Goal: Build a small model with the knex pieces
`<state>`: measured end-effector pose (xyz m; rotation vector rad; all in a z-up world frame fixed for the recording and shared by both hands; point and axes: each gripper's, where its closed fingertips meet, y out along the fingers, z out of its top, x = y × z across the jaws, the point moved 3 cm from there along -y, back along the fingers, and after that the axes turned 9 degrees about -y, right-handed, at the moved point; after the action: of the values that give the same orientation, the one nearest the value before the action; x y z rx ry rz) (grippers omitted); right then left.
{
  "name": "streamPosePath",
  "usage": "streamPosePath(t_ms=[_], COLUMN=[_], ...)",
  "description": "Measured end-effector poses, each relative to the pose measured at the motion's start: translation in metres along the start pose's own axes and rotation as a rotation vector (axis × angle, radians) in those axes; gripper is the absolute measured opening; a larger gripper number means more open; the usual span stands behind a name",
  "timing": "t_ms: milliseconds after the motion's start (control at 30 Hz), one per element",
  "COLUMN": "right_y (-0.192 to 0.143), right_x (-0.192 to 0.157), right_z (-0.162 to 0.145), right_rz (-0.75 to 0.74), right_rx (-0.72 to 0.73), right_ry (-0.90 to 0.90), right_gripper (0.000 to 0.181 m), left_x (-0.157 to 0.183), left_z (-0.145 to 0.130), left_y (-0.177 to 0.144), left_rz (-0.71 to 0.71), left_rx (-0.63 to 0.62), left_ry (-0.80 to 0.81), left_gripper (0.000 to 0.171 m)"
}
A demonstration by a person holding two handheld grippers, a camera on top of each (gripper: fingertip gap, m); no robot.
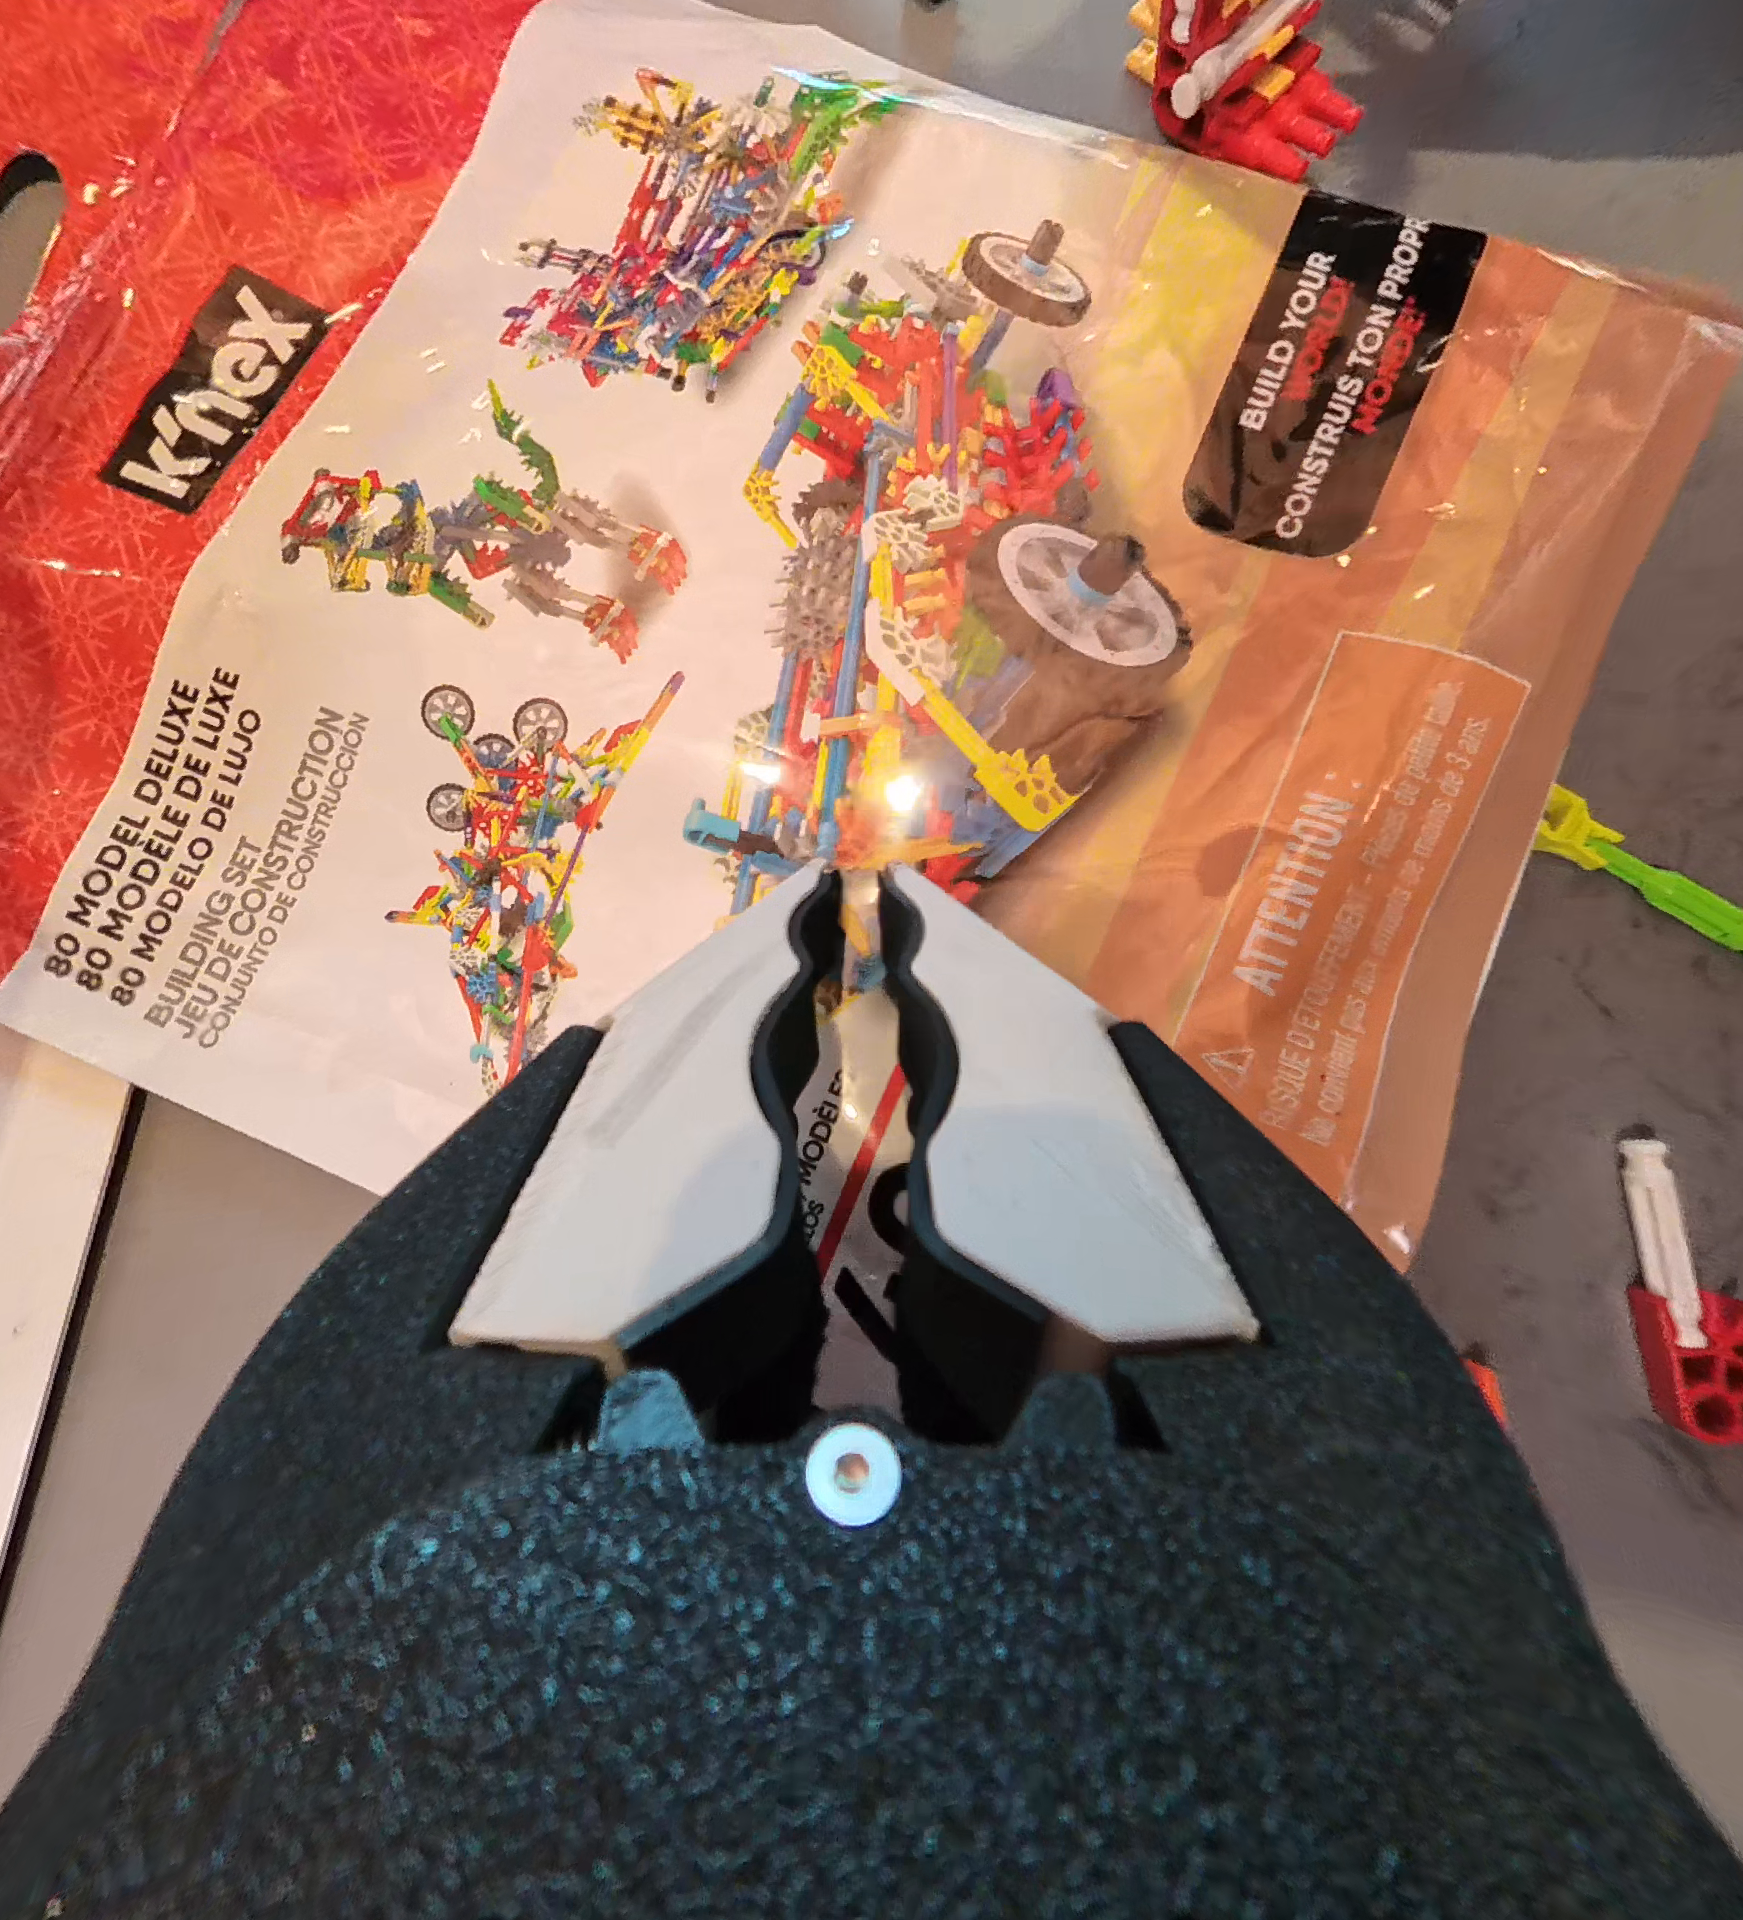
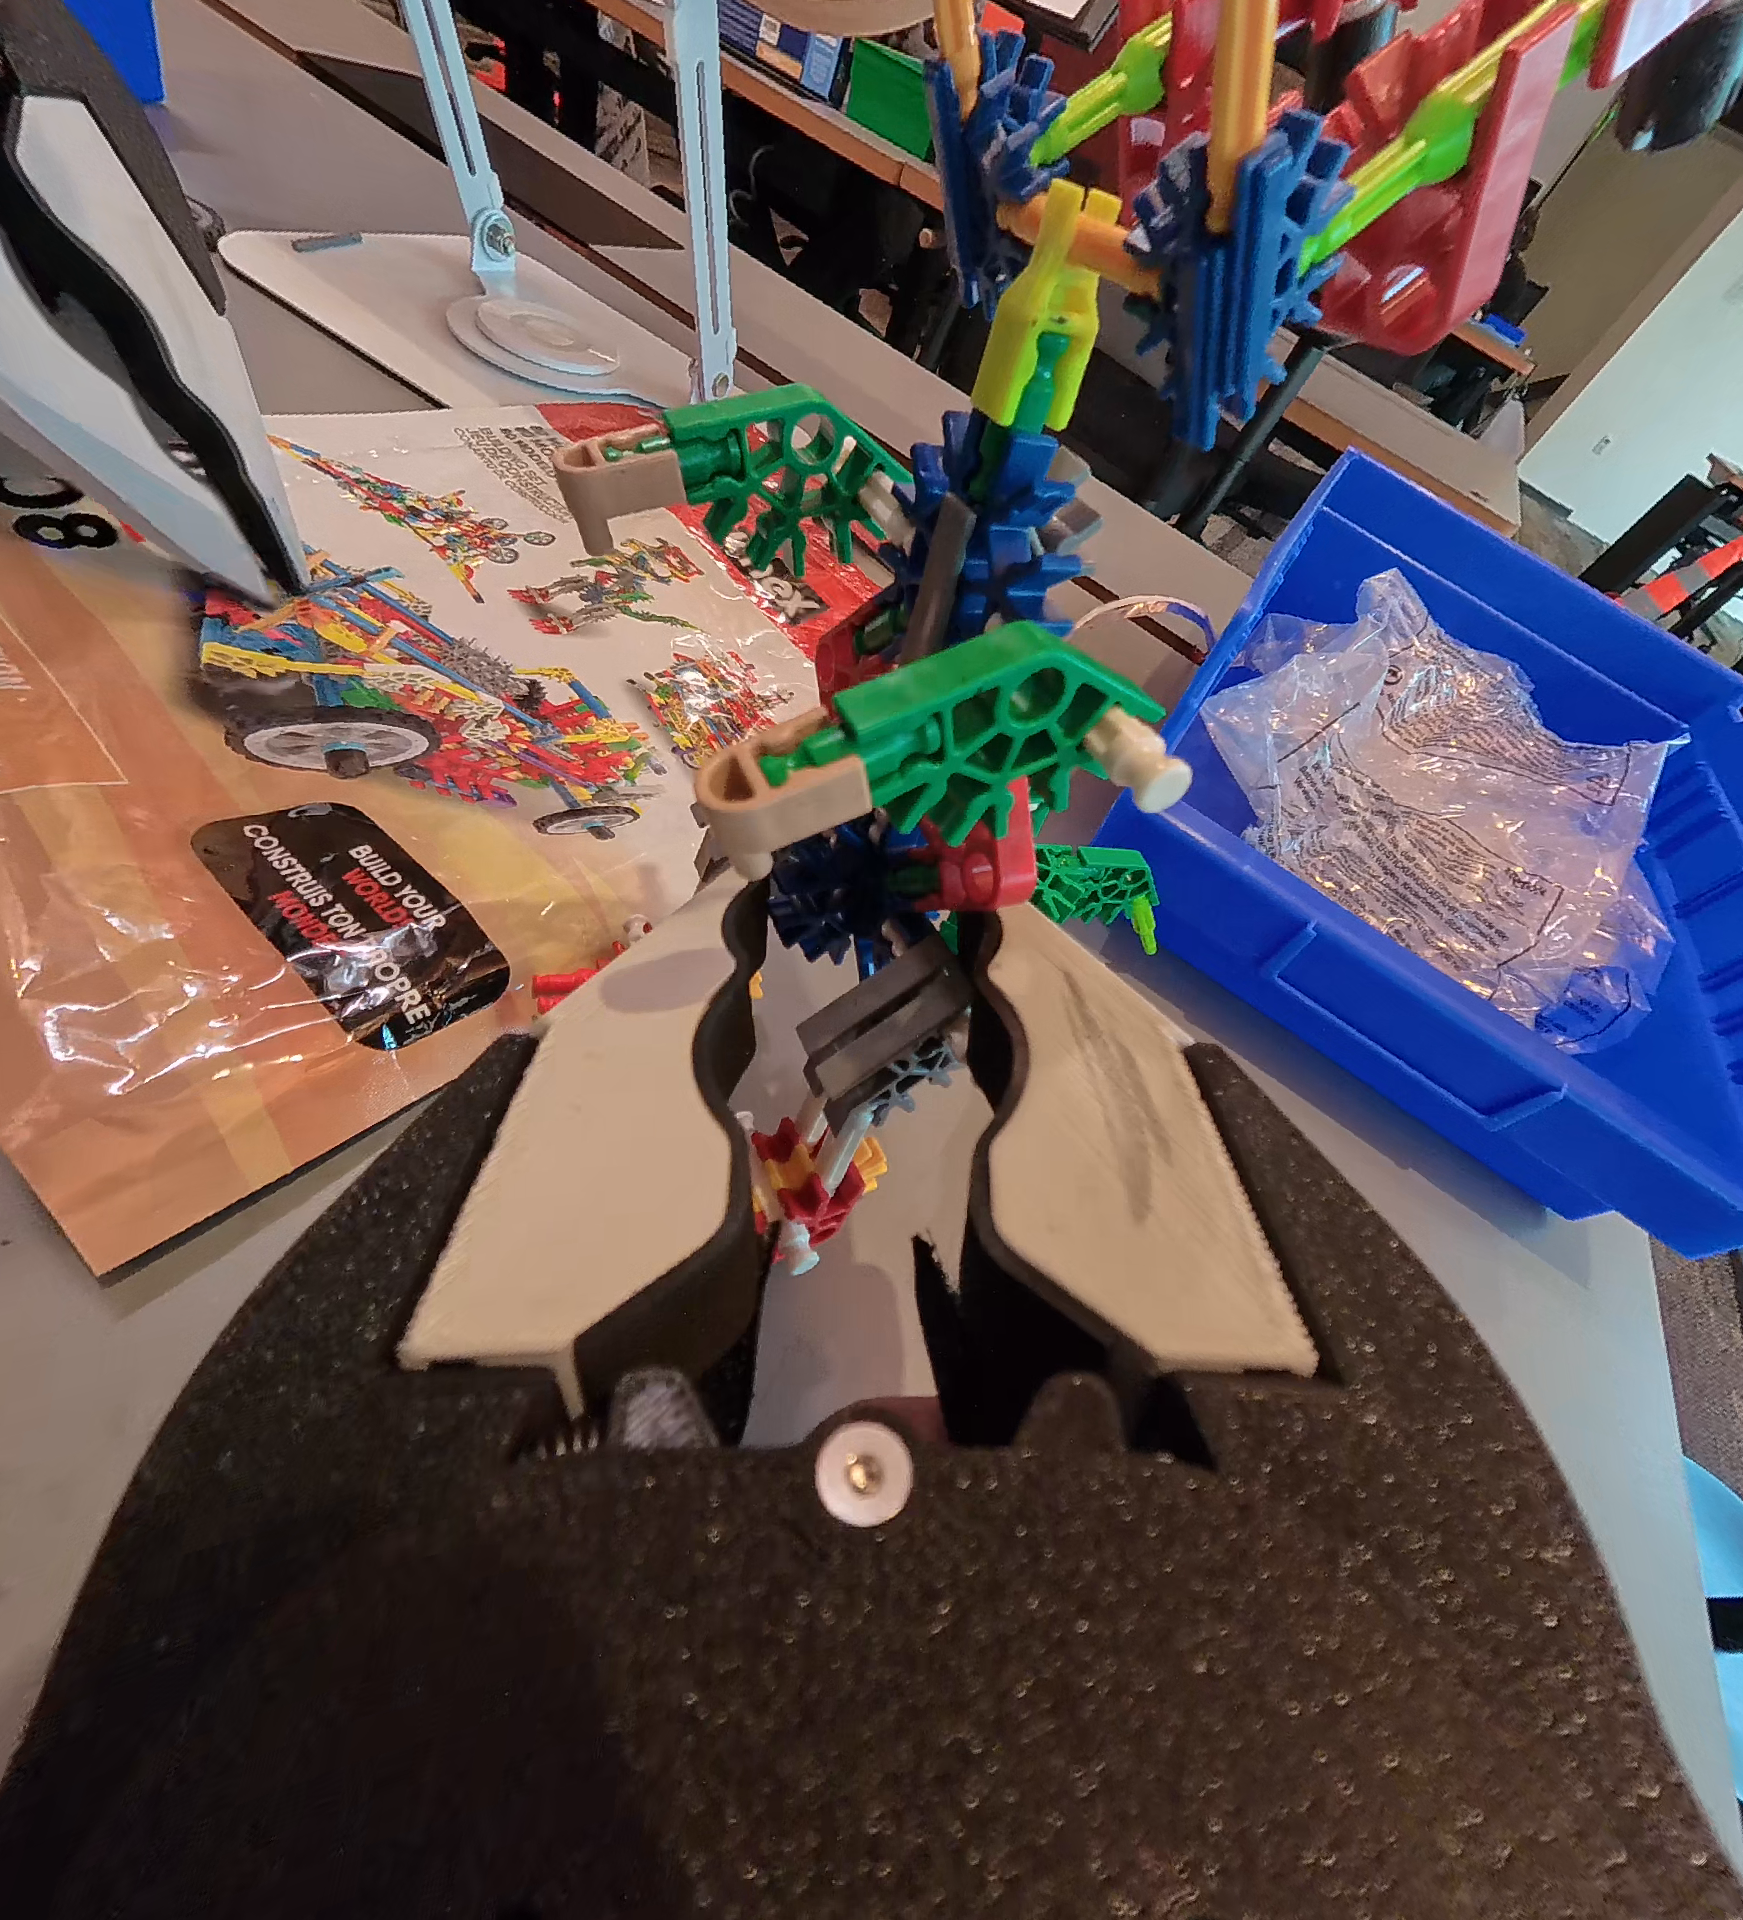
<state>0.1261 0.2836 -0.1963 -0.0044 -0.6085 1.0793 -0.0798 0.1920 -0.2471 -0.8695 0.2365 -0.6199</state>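
My left gripper point(image 1: 856, 881) has its jaws almost together, and its tips rest on a flat printed plastic bag point(image 1: 555, 582) with a red top that lies on the grey table. The bag shows no lift or crease at the tips. This gripper also shows in the right wrist view point(image 2: 269, 587), tips down on the bag point(image 2: 254, 862). My right gripper point(image 2: 862, 920) is shut on a multi-coloured construction-toy model point(image 2: 981, 727) made of blue, green, red and tan pieces. It holds the model upright above the table, and the model reaches the top of the view.
A blue bin point(image 2: 1469, 1101) with a crumpled clear bag point(image 2: 1449, 790) stands at the right, near the table edge. Loose pieces lie around: a red-white-yellow cluster point(image 1: 1241, 83), a green rod point(image 1: 1677, 904), a red connector with a white rod point(image 1: 1719, 1361). A white stand base point(image 2: 524, 332) is behind. The tips of one gripper are about 20 cm away from the tips of the other.
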Motion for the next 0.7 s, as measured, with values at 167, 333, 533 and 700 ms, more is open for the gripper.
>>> streamPosePath(t_ms=[167, 333, 533, 700], right_y=[0.000, 0.000, 0.000, 0.000], right_x=[-0.001, -0.001, -0.001, -0.001], right_z=[0.000, 0.000, 0.000, 0.000], right_rz=[-0.002, -0.003, -0.003, -0.002], right_rx=[-0.003, -0.004, -0.005, -0.006], right_ry=[-0.013, -0.018, -0.020, -0.014], right_gripper=[0.035, 0.035, 0.035, 0.035], left_x=[0.007, 0.011, 0.033, 0.067], left_z=[0.001, 0.020, 0.061, 0.129], left_y=[-0.007, -0.026, -0.038, -0.060], left_rz=[-0.009, -0.021, -0.095, -0.133], left_rx=[-0.018, 0.052, 0.203, 0.502], left_ry=[0.013, -0.010, -0.038, 0.033], left_gripper=[0.014, 0.020, 0.033, 0.034])
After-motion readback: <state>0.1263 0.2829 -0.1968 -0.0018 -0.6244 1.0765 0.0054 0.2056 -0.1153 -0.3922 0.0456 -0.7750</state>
